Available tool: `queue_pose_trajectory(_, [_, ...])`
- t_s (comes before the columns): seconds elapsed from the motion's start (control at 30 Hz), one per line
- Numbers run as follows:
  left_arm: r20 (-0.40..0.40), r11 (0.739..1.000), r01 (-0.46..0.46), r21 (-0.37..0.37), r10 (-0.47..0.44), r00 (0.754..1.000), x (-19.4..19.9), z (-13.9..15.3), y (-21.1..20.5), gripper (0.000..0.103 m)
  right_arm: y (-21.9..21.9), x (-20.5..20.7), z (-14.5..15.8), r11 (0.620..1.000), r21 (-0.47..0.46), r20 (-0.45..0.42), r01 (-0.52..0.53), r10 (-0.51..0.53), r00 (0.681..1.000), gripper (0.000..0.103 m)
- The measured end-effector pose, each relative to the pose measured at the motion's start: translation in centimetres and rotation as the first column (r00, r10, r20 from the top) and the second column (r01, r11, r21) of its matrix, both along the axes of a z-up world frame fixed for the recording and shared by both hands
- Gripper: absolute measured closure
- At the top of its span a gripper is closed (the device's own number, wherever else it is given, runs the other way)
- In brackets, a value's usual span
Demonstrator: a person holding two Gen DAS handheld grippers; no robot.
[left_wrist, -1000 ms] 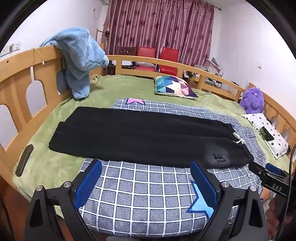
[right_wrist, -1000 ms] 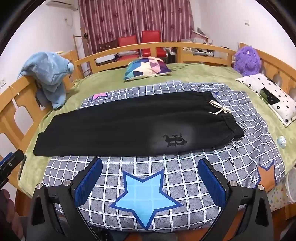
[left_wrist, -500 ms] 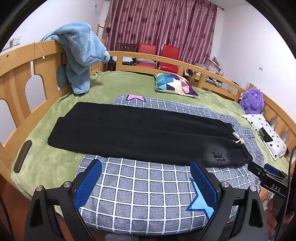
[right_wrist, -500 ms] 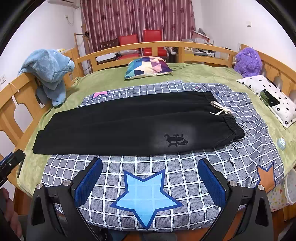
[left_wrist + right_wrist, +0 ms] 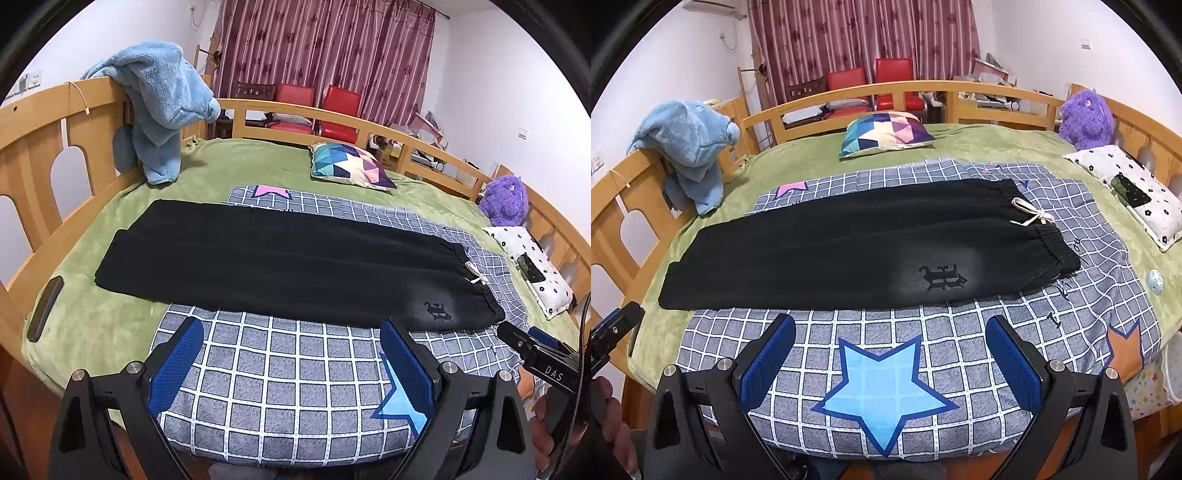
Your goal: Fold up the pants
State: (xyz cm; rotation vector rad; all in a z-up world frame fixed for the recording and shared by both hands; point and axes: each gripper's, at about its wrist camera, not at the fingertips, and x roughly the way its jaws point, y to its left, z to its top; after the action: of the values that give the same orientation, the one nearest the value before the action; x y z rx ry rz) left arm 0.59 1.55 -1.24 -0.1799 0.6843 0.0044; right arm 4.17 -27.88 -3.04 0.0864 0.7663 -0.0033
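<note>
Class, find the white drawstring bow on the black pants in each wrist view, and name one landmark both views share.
Left wrist: drawstring bow at right of centre, on the pants' waistband.
Right wrist: bow upper right of centre, at the waistband.
Shared landmark: purple plush toy.

wood bed (image 5: 258, 110) w/ green blanket (image 5: 258, 162), checked quilt (image 5: 923, 369), black pants (image 5: 849, 251).

Long black drawstring pants (image 5: 849, 251) with a dark embroidered emblem are laid flat, legs stacked, waistband at 3 o'clock, cuffs at 9 o'clock.
</note>
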Motion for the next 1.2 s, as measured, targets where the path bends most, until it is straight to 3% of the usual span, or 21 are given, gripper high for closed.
queue_pose_trajectory(1.2, [-0.016,1.0,-0.003,-0.015,0.003,1.0,0.13,-0.33,-0.6,0.006,0.27,-0.3,0.1,1.0,-0.024,0.005,-0.02,0.02,1.0,0.002])
